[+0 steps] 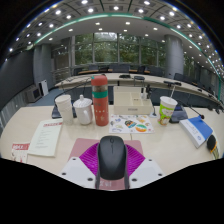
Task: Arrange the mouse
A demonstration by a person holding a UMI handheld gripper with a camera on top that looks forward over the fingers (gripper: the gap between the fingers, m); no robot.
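Holding mouse over the near table edge

We see the gripper (112,172) closed on the mouse (112,156), both pads touching its sides. Its long axis points to 12 o'clock. Bare table (70,150) ahead; red bottle (100,100) and cups beyond at 11–1.

Just one cam, riding low on the gripper (112,178), facing forward across the table (60,125), probably an office.
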